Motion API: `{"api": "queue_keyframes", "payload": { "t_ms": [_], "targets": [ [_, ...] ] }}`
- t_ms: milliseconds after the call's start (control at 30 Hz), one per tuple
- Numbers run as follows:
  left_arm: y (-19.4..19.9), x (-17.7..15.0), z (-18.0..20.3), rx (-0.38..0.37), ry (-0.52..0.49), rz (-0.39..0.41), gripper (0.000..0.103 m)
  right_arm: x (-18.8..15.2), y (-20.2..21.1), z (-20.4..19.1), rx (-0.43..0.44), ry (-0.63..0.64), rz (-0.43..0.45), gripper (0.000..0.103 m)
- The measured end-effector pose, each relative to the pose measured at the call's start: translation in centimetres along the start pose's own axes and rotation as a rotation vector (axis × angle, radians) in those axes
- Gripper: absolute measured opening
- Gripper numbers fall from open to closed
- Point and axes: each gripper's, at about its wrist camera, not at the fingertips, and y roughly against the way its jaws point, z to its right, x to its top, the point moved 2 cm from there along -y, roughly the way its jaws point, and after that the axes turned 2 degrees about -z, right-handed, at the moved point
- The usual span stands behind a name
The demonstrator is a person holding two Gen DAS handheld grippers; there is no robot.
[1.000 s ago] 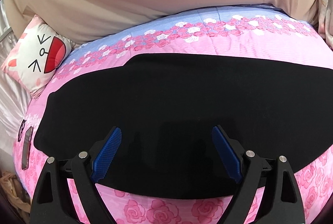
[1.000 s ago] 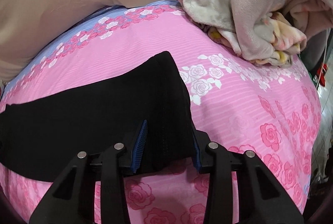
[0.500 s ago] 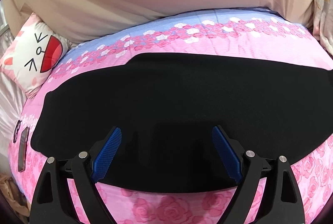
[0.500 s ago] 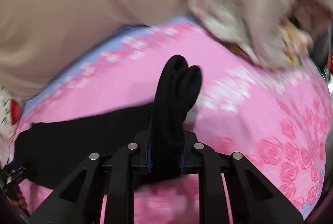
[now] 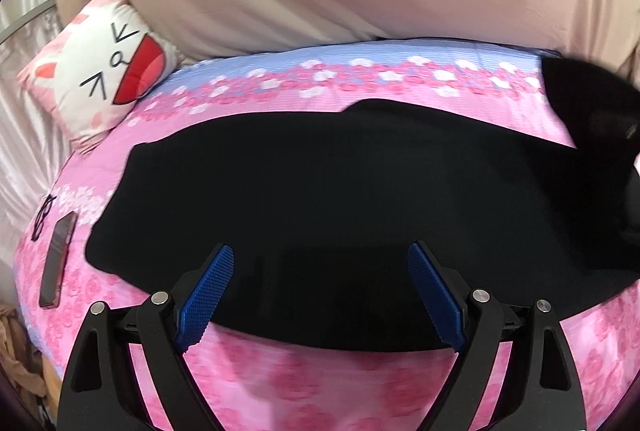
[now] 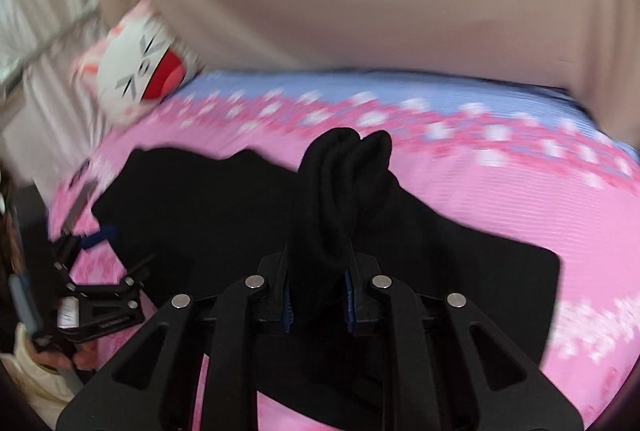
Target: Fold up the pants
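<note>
Two grippers are seen over black pants (image 5: 340, 199) spread lengthwise across the frame on a pink bedspread (image 5: 360, 383): the right gripper (image 6: 318, 295) is clamped on a bunched end, the left gripper (image 5: 320, 295) held wide above the near edge.

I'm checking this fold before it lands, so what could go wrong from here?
1. The right gripper pinches only a bunched end of the black pants; that wad could slip out or land crumpled instead of flat.
2. The left gripper is open over the near edge, pinning nothing, so the whole garment may drag across the pink floral bedsheet.
3. A phone lies close to the pants' left end and might get nudged.
</note>
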Motion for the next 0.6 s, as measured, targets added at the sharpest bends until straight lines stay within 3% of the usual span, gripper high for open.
{"api": "queue_keyframes", "payload": {
  "t_ms": [167,367,467,533,600],
  "targets": [
    [0.0,-0.3,-2.2,0.001,0.013,0.011,0.086,-1.4,-5.1,-4.0,-0.025,0.073,-0.091,0.017],
    [-0.6,-0.8,-3.4,-0.021,0.029,-0.006,0.086,-2.1,-6.6,-5.0,-0.07,0.09,-0.121,0.019],
    [-0.8,-0.9,-3.5,-0.034,0.025,-0.011,0.086,-3.0,-7.4,-5.7,-0.089,0.137,-0.136,0.031],
    [-0.7,-1.0,-3.5,-0.036,0.02,-0.01,0.086,-3.8,-5.8,-6.6,-0.07,0.147,-0.105,0.06],
    [-0.5,-1.0,-3.7,-0.035,0.015,-0.008,0.086,-4.6,-3.3,-6.9,-0.047,0.137,-0.036,0.065]
  ]
}}
